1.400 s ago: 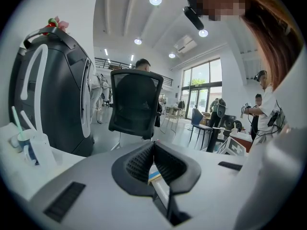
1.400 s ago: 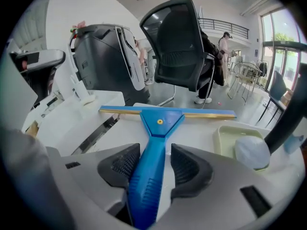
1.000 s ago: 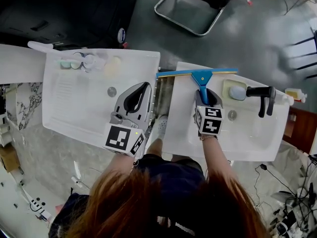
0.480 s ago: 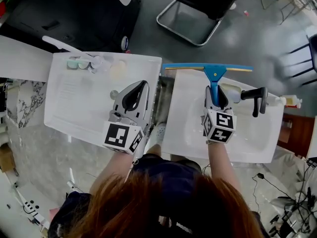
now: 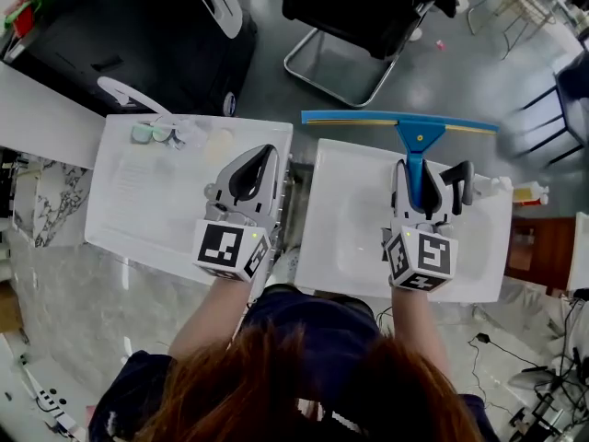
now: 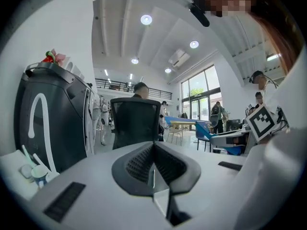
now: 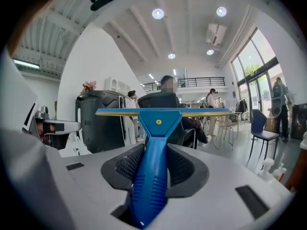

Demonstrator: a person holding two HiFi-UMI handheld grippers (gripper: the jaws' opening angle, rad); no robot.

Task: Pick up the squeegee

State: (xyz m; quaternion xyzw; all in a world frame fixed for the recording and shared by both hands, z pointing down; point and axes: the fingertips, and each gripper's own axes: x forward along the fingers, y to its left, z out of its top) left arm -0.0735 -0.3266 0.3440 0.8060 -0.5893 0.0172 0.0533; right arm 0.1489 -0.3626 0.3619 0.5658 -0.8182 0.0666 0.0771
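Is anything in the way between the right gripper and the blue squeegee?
Nothing is. The right gripper holds the squeegee by its blue handle, with its jaws shut on it.

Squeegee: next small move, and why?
Probably just steady it at this height. The right gripper is clamped on the squeegee handle, and its view shows the blade level in open air, touching nothing, so the pickup looks done.
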